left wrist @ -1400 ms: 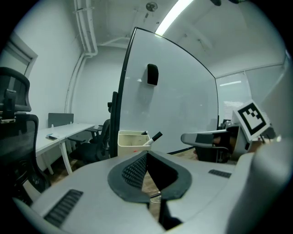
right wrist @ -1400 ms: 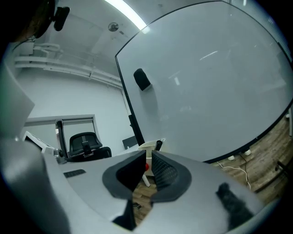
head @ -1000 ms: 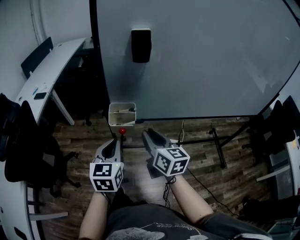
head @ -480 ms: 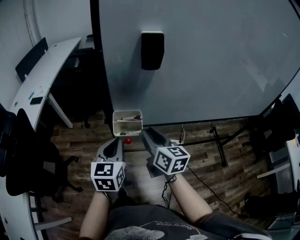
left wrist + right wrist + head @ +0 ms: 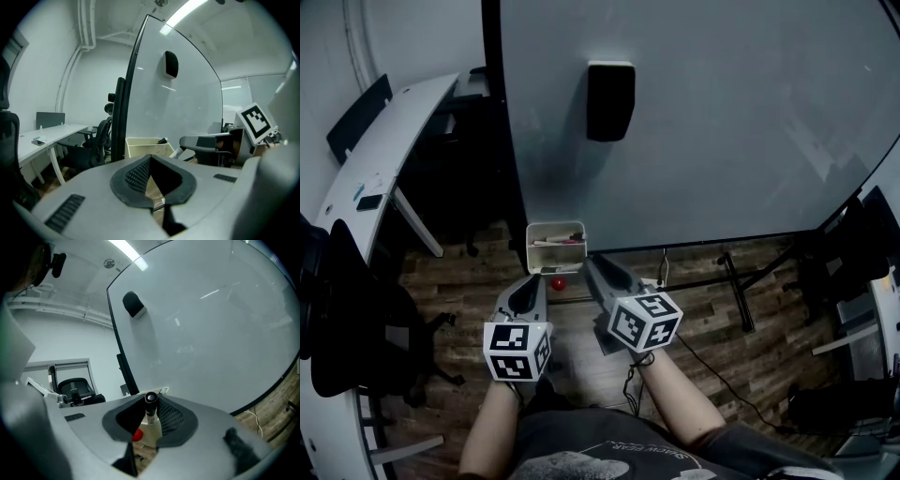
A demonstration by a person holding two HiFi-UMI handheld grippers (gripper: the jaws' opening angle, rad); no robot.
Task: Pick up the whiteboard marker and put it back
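The right gripper [image 5: 593, 267] is squeezing the whiteboard marker [image 5: 151, 416], and its jaws have just been closing on it. The left gripper [image 5: 530, 284] is sitting shut with nothing inside. Both are pointing at a small cream box [image 5: 556, 246] at the bottom corner of the big whiteboard [image 5: 722, 122]. A black eraser [image 5: 610, 100] is sticking on the board. A white desk [image 5: 384, 159] is standing at the left on the wood floor [image 5: 703, 309].
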